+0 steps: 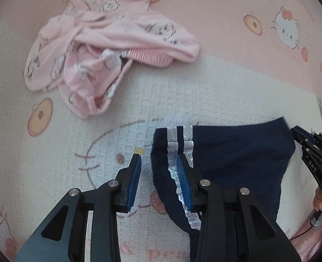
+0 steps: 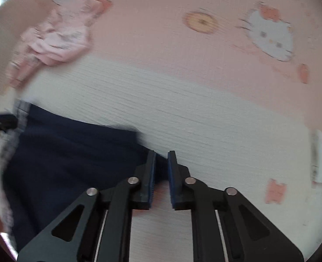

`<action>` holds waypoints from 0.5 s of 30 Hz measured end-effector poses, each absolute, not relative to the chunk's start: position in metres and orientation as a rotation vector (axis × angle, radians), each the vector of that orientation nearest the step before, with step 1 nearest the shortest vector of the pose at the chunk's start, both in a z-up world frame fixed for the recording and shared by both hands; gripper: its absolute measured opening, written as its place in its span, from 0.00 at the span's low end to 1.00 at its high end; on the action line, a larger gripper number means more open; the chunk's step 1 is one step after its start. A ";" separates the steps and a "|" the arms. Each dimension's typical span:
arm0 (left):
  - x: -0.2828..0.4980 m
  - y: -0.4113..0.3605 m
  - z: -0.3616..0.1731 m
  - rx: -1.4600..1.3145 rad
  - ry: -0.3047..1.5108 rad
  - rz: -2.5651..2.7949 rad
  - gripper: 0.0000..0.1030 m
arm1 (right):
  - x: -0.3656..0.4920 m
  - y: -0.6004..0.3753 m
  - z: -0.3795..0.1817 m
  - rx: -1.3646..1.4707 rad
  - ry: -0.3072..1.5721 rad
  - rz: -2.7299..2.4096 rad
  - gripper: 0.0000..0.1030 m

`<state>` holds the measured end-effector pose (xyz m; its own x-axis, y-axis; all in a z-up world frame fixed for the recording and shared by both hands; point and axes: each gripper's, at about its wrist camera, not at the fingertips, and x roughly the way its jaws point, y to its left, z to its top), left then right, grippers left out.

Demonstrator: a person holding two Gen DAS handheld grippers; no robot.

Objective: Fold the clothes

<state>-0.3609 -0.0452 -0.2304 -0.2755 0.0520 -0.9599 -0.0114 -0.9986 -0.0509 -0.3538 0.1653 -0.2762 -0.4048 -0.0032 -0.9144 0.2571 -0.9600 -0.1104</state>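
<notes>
My right claw [image 2: 161, 170] is clenched on a corner of the navy garment [image 1: 237, 152], whose dark cloth spreads to the lower left of that view. My left claw [image 1: 158, 179] stands parted over the garment's other end, one pad on the white side stripes [image 1: 180, 139], the other over the bare cat-print blanket [image 1: 226, 76]. The garment lies across the lower right, long axis running side to side, striped hem leftward. A crumpled pink garment [image 1: 108, 50] sits apart at upper left.
</notes>
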 end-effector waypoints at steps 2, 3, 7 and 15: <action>-0.363 -0.045 -0.229 -1.863 -0.058 2.490 0.34 | -0.355 0.181 -0.279 1.661 0.356 -2.518 0.11; -0.363 -0.046 -0.229 -1.863 -0.073 2.490 0.34 | -0.356 0.189 -0.280 1.688 0.361 -2.537 0.12; -0.364 -0.053 -0.229 -1.859 -0.167 2.479 0.34 | -0.362 0.217 -0.268 1.679 0.056 -2.551 0.26; -0.353 -0.062 -0.242 -1.905 -0.171 2.453 0.34 | -0.355 0.167 -0.267 1.529 0.000 -2.329 0.41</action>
<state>-0.3532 -0.0624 -0.2419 -0.2499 0.0917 -0.9639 0.0429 -0.9935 -0.1057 -0.3553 0.1668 -0.2671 -0.3537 -0.2908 -0.8890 0.2908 -0.9375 0.1910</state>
